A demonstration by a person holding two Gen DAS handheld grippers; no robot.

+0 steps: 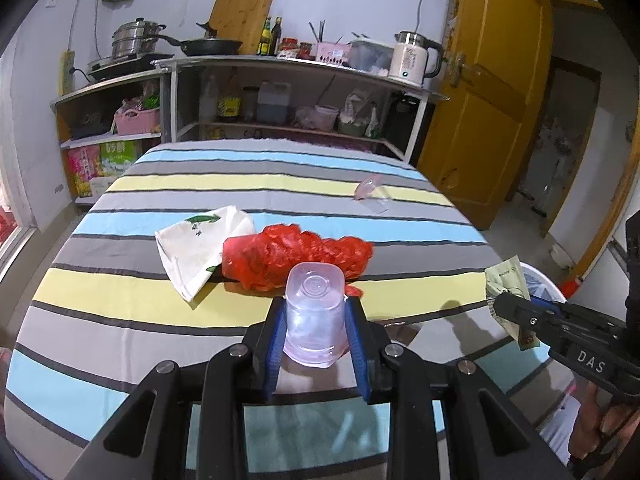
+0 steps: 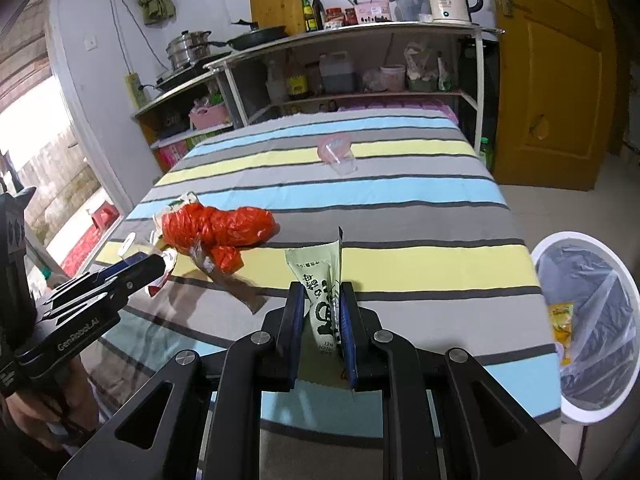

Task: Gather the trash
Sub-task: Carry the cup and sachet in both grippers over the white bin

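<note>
Plastic cup: a clear, faintly pink cup point(image 1: 314, 314) with a squarish base, held bottom-forward over the striped tablecloth point(image 1: 120, 312), near the table's front edge.
Left gripper: the left gripper point(image 1: 315, 320) is clamped on the cup, 1 blue pad point(image 1: 276, 344) pressed to each side.
Sachet: a pale green packet point(image 2: 322, 300) with dark printed characters, standing upright with its torn top pointing up, above the cloth's yellow stripe.
Right gripper: the right gripper point(image 2: 322, 312) pinches the sachet's lower half between its blue pads.
Red bag: a crumpled red plastic bag point(image 1: 300, 256) lies mid-table, just past the cup.
Napkin: a white folded tissue with a green leaf print point(image 1: 200, 252) lies beside the red bag, touching its left end.
Brown wrapper: a flat brown strip point(image 2: 236, 284) lies in front of the red bag, between the 2 grippers.
Far litter: a second clear pinkish cup on its side point(image 2: 336, 152) lies well apart, on the far yellow stripe.
Trash bin: a white round bin with a clear liner point(image 2: 588, 320) stands off the table's right edge; a yellow wrapper point(image 2: 562, 326) lies inside.
Backdrop: metal shelves point(image 1: 280, 68) with pans, bottles and a white kettle point(image 1: 414, 58); a yellow door point(image 1: 492, 92) at right.
</note>
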